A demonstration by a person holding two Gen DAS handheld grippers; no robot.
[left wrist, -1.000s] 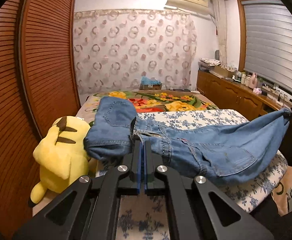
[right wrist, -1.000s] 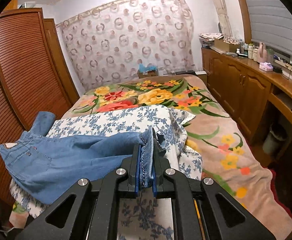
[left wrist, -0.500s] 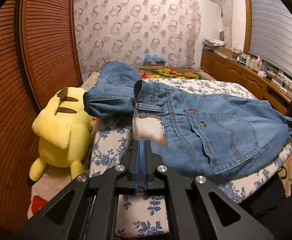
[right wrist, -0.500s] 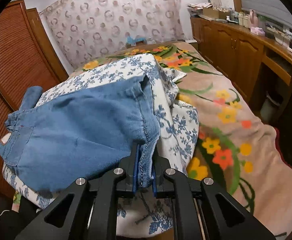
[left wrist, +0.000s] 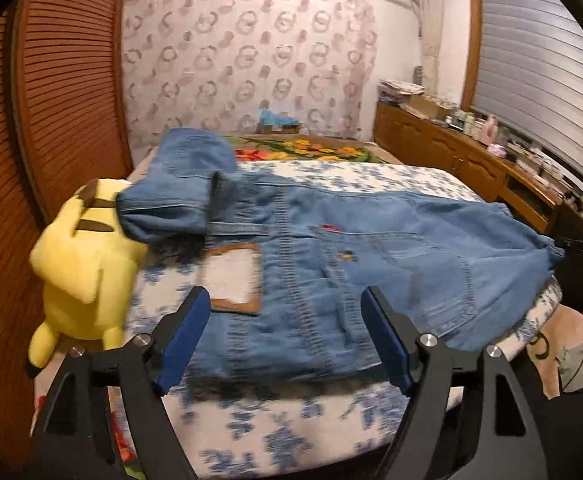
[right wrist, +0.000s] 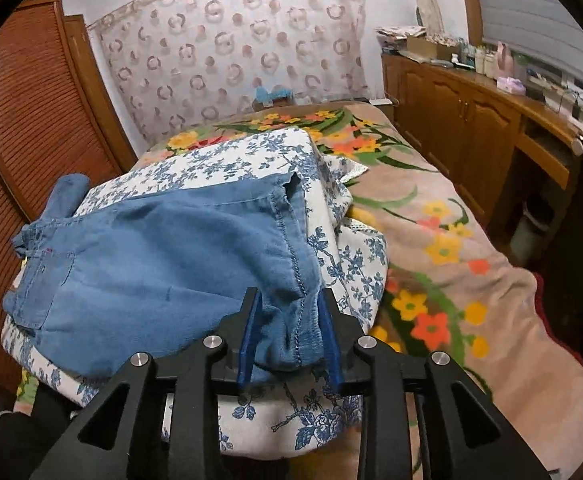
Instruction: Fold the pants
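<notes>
1. The blue denim jeans [left wrist: 371, 256] lie spread flat across the blue-and-white floral cushion [left wrist: 291, 432], which sits on top of the flowered blanket [right wrist: 471, 280].
2. The waistband, with its tan and white patch [left wrist: 233, 278], is at the yellow plush toy's [left wrist: 79, 264] end of the cushion. A folded-back denim portion [left wrist: 179, 192] rests against the plush toy's head.
3. The left gripper [left wrist: 285, 300] hangs just above the waist end of the jeans. Its jaws have just been opening and stand wide apart. Its blue pads [left wrist: 183, 332] flank the denim near the patch without pressing it.
4. The right gripper [right wrist: 289, 320] is at the opposite end of the jeans, over the cushion's near edge. Its jaws have just been opening. A bunched fold of the stitched hem [right wrist: 297, 320] sits between the pads, which appear to have gaps to the cloth on both sides.
5. A wooden cabinet [right wrist: 471, 128] runs along the far side of the blanket from the jeans.
</notes>
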